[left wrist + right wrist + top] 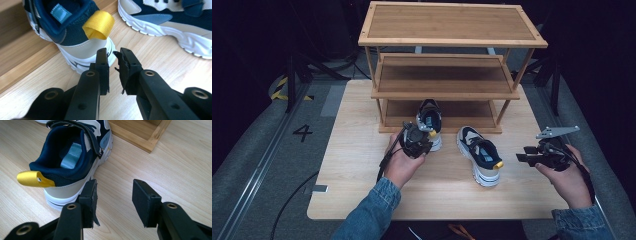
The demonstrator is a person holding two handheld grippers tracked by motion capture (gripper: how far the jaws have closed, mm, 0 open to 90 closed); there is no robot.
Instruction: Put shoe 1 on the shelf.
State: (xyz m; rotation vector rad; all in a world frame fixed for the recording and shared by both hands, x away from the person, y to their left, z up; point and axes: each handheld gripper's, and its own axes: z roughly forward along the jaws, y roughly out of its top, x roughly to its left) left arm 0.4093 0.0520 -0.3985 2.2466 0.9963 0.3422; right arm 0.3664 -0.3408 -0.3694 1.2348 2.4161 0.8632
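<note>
Two navy, white and beige sneakers sit on the light wooden table, in front of a bamboo shoe rack. The left sneaker has its toe pushed onto the rack's bottom shelf, its heel just ahead of the left gripper. In the left gripper view that heel stands right in front of the jaw tips and a little to their left, its yellow pull loop above them; I can't tell whether the tips touch the sole. The jaws stand close together with a narrow gap and nothing between them. The pad of one is frayed at its edge.

The right sneaker lies on the table between the two hands, well apart from the right gripper, which is held off its outer side. In the right gripper view this shoe lies ahead of the left jaw, its yellow heel tab out to the left; the wide-open jaws frame bare tabletop. A corner of the rack is beyond them.
</note>
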